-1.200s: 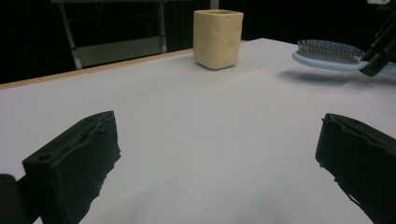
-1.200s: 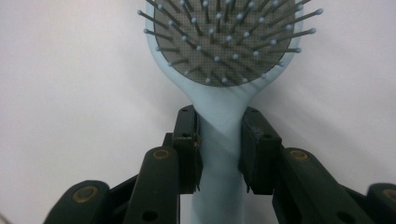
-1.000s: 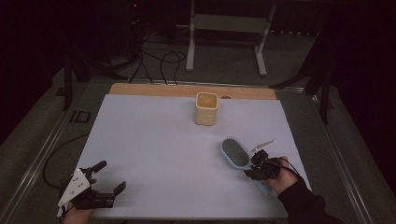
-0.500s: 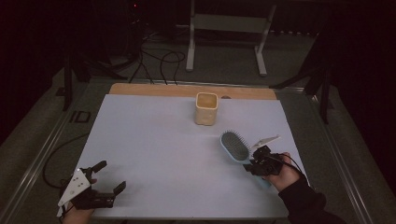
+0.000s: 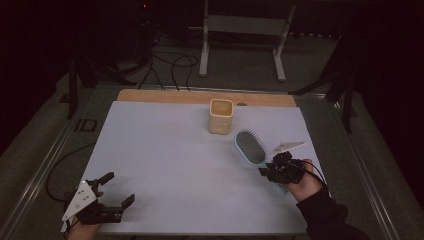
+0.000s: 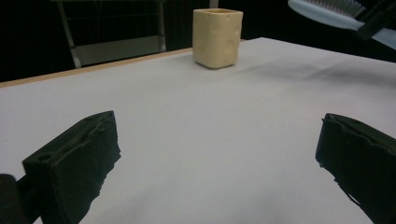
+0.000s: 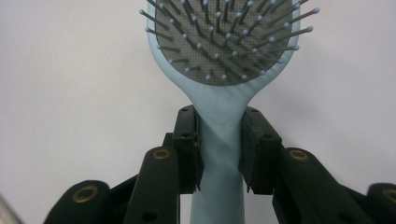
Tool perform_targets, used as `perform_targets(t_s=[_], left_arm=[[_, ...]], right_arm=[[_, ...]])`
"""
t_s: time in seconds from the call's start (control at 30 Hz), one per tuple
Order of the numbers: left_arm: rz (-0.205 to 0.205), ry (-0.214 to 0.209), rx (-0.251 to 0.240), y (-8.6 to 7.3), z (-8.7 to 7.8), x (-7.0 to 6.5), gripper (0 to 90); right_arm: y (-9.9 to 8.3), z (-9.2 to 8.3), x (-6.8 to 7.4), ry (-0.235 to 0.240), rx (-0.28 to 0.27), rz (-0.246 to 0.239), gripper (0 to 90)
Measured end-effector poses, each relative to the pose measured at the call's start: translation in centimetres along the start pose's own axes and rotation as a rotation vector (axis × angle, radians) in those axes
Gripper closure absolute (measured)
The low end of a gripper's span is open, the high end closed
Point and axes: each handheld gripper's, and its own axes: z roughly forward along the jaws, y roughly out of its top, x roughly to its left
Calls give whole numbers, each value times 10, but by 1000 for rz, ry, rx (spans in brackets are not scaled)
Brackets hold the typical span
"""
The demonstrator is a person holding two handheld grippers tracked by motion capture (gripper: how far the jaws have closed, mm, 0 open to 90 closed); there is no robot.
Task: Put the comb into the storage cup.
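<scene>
While the right gripper (image 5: 272,170) hung over the right part of the worktop (image 5: 175,165), its fingers (image 7: 189,144) were clenched on the neck of a pale blue hairbrush (image 5: 251,148), one pad on each side of the handle just below the oval head. Seen from the right gripper view, the hairbrush (image 7: 224,70) pointed straight away from the fingers, bristles facing the camera, with the grey cushion and its ball-tipped pins plain to see. From the high view the brush head lay toward the middle of the worktop, angled up and to the left of the hand that bore the gripper, and a dark sleeve came in from the lower right corner. In the left gripper view the hairbrush (image 6: 327,11) showed at the upper right, clear of the white surface, with a soft shadow under it.

A cream square cup (image 5: 221,116) stood upright near the far edge, just beyond the brush head and apart from it.

At the near left corner the left gripper (image 5: 117,192) rested low by the worktop's edge. Its fingers (image 6: 77,163) were released, standing wide apart with nothing but bare white surface between them.
</scene>
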Motion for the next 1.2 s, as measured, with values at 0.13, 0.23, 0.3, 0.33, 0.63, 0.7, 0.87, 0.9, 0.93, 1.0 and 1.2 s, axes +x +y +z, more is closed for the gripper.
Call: perform_targets(t_s=[0.13, 0.23, 0.3, 0.33, 0.63, 0.7, 0.87, 0.9, 0.93, 1.0, 1.2], left_arm=[[-1, 1, -2, 0, 0, 0, 0], [0, -2, 0, 0, 0, 0, 0], [-1, -1, 0, 0, 0, 0, 0], [-1, 1, 1, 0, 0, 0, 0], [0, 2, 1, 0, -1, 0, 0], [-2, 2, 0, 0, -1, 1, 0], [-1, 2, 0, 0, -1, 1, 0], [-1, 2, 0, 0, -1, 1, 0], [-1, 2, 0, 0, -1, 1, 0], [-1, 1, 0, 0, -1, 1, 0], [-3, -1, 0, 0, -1, 1, 0]], right_arm=[[5, -3, 0, 2, -38, 5, 701], [10, -6, 0, -2, -63, 6, 700], [12, -7, 1, -4, -75, 5, 700], [16, -9, 0, -5, -95, 10, 700], [33, -12, 4, -9, -156, 0, 700], [39, -11, 5, -9, -173, -9, 700], [49, -9, 6, -8, -203, -15, 700], [51, -8, 6, -13, -210, -22, 700], [54, -8, 6, -15, -218, -20, 700], [58, -9, 5, -10, -226, -24, 700], [70, -13, 5, -15, -267, -28, 700]])
